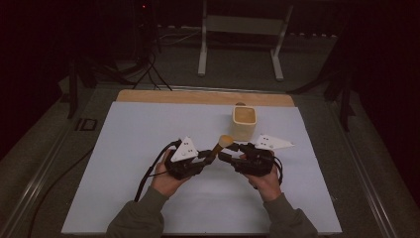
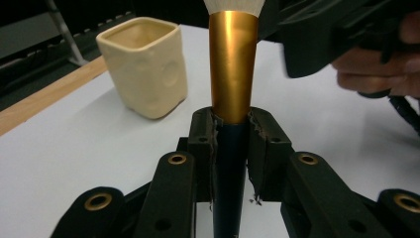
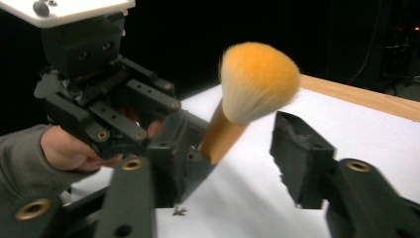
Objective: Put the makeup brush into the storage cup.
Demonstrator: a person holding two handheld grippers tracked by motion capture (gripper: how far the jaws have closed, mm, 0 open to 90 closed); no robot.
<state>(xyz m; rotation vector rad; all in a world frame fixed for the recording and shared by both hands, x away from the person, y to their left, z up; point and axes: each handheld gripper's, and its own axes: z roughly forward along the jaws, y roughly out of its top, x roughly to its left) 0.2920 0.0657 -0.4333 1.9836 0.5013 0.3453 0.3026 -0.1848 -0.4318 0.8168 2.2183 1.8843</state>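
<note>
High view: both hands meet near the middle of the white worktop (image 1: 148,198). Left claw (image 1: 210,155) has a makeup brush (image 1: 221,145) by the handle, bristle head tipped up toward the right claw (image 1: 229,151). A cream square cup (image 1: 244,122) stands just behind them, apart from the brush.

Left gripper view: jaws fully closed on the brush (image 2: 232,74), pads clamped on the dark lower handle just below the gold ferrule. Cup (image 2: 144,67) sits upright to one side, mouth open and seemingly empty.

Right gripper view: right claw (image 3: 233,163) partly open, one jaw on each side of the brush (image 3: 247,94); pads not pressing on it. The left claw (image 3: 193,148) grips the handle lower down.

Judgement: a hand-over is in progress, likely headed for the cup. Next, the right claw needs to close squarely on the ferrule or handle, not the soft bristles, and hold firm before the left lets go.
</note>
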